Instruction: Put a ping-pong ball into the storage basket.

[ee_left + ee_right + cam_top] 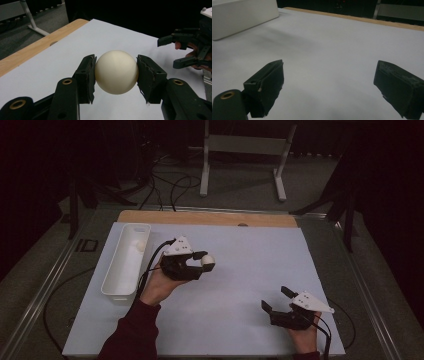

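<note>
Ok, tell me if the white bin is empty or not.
Not empty. The white bin holds one pale ball near its far end, seen from the high view.

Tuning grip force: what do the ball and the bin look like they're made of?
Ball: looks like hard plastic, cream, smooth matte with a soft sheen; round and undented between the left gripper jaws. Bin: likely moulded white plastic, thin plain walls. Neither is certain.

This looks like a lab or test room set up for recordings. A white sheet covers a wooden tabletop just ahead of the grippers; beyond it, loose cables trail over grey carpet beside a metal stand, all against dark curtained surroundings.
</note>
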